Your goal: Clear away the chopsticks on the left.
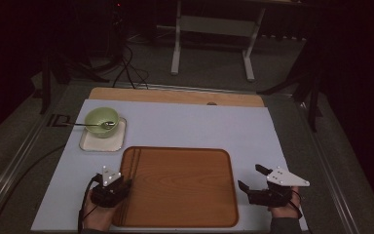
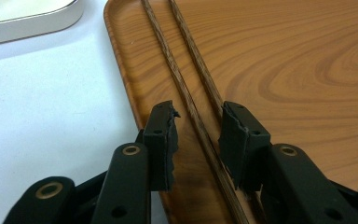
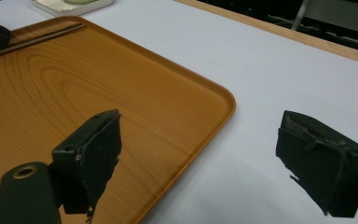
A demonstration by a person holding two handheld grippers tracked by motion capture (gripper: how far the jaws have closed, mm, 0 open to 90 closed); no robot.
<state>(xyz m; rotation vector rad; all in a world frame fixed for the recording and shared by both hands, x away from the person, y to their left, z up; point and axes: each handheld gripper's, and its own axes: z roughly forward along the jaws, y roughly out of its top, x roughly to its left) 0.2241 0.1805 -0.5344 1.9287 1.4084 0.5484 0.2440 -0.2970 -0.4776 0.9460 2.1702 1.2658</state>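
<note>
Right now the table (image 1: 185, 122) carries a wooden tray (image 1: 185, 190), and the chopsticks (image 1: 126, 190) lie on the tray along its left rim, side by side. Behind the tray's left corner sits a white dish (image 1: 119, 141) with a green bowl (image 1: 101, 122) and a spoon (image 1: 90, 125) in it. The left gripper (image 2: 196, 135) is low over the near end of the chopsticks, jaws parted and straddling them, not pinching yet. The right gripper (image 1: 251, 178) hangs off the tray's right edge, jaws spread wide, empty. Risks, as I judge them: the two sticks are thin and round, so closing could catch just one, or roll them apart. A grab at the very end would probably let them droop or swing. A jaw may also scrape the rim.
</note>
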